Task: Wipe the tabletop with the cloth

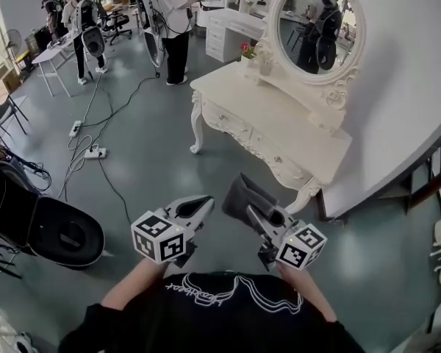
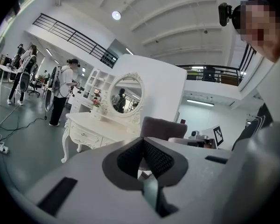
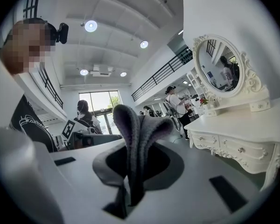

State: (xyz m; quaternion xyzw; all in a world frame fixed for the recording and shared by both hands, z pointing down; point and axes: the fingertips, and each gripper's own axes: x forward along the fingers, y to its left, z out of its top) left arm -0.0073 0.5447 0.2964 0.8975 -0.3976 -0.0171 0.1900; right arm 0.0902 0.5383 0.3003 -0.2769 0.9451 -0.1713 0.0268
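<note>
Well ahead of my claws stands the counter (image 1: 275, 120), not yet wiped, I judge; my right claw (image 1: 252, 212) is clamped on the cloth (image 1: 240, 191), my left claw (image 1: 204, 202) closed on nothing.

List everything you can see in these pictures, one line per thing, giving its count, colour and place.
table: one, cream, ahead against the white wall
mirror: one, oval, cream frame, at the table's back
flowers: one bunch, red, table's far end
shelf: one, white, beyond the table
power strips: two, white, on the floor at left
people: several, far side of the room
cloth: one, grey, in the right gripper
left gripper: one, grey, shut and empty, bottom centre
right gripper: one, grey, shut on the cloth, beside it
</note>
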